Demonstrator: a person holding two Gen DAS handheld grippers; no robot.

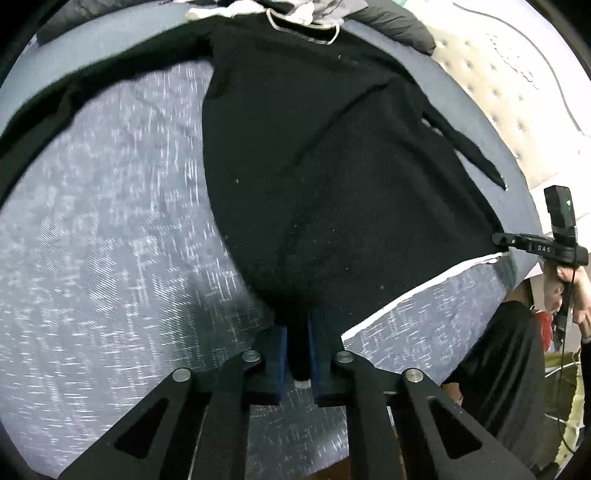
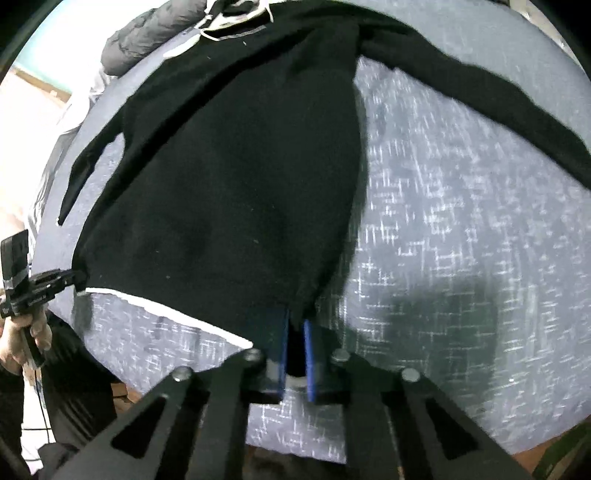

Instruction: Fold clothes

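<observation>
Black sweater (image 1: 314, 147) lies spread on the grey bed (image 1: 110, 221), sleeves out (no fold visible); left gripper (image 1: 299, 354) and right gripper (image 2: 295, 343) each pinch a hem corner.

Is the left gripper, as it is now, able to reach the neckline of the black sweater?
Probably not at once. The left gripper is shut on the black sweater at its hem corner; the neckline lies at the far end.
</observation>
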